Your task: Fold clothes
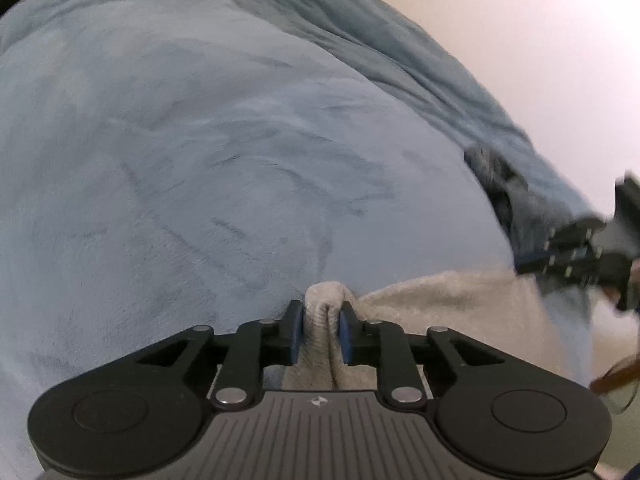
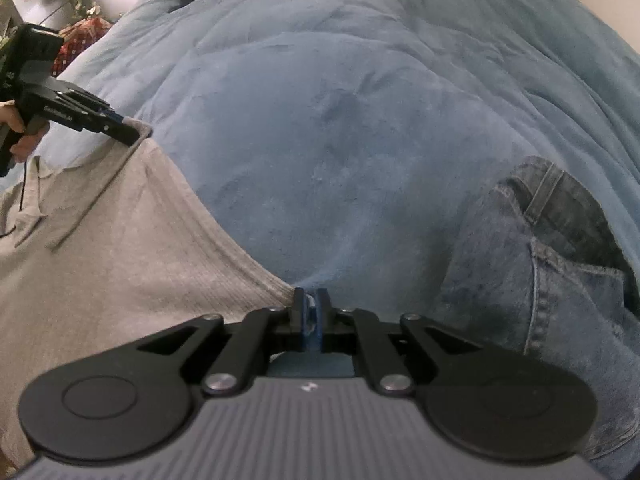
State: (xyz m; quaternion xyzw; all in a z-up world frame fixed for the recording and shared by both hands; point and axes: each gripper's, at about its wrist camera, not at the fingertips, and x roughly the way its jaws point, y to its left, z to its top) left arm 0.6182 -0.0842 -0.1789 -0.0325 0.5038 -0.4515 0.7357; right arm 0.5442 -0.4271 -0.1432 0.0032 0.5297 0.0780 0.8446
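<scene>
The soft, napped blue plush blanket [image 2: 340, 140] shows matt brush marks across its pile. The grey ribbed-knit cloth garment [image 2: 120, 240] looks matt and finely corded. The faded blue denim jeans [image 2: 540, 260] are coarse, with raised stitched seams. The black plastic left gripper [image 1: 322, 322] looks matt, with blue pads and dull silvery metal rivets.

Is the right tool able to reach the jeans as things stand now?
Probably yes, but not freely. The jeans lie close on its right on the blue blanket, with nothing between. However, the right tool seems shut on the edge of the gray shirt, so it must release first.
</scene>
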